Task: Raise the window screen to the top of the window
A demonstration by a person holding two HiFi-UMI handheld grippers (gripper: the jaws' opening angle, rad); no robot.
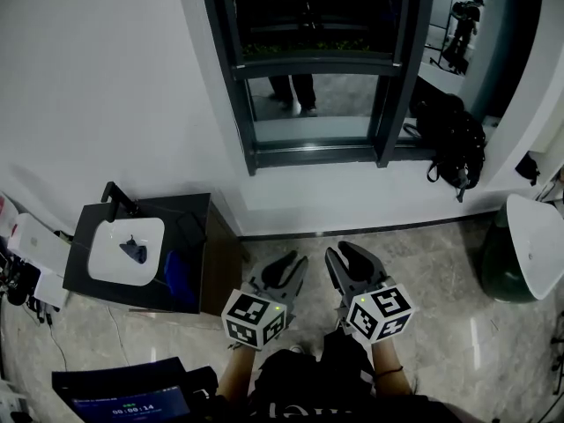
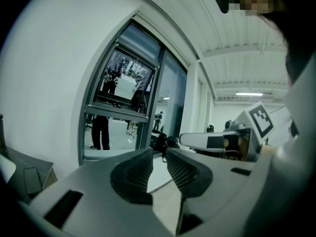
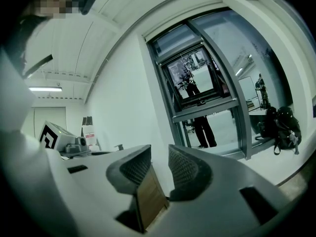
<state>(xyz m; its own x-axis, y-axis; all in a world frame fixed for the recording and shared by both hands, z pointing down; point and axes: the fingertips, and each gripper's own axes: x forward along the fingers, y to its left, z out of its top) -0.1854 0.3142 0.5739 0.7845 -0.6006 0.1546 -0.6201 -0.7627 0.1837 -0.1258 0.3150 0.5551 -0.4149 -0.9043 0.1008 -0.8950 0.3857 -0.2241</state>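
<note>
A dark-framed window (image 1: 392, 77) is set in the white wall ahead. A horizontal bar of the window screen (image 1: 313, 64) crosses it; the pane looks darker above the bar and clear below. The window (image 2: 123, 112) shows in the left gripper view, and the bar (image 3: 205, 102) in the right gripper view. My left gripper (image 1: 286, 270) and right gripper (image 1: 345, 261) are held low, side by side, close to the person's body and far from the window. In each gripper view the left gripper (image 2: 159, 154) and right gripper (image 3: 159, 154) show a narrow gap with nothing in it.
A black side table (image 1: 189, 227) with a white basin (image 1: 123, 249) stands at the left wall. A black backpack (image 1: 454, 139) lies right of the window. A green bin with a white lid (image 1: 529, 254) stands at the far right. People stand beyond the glass.
</note>
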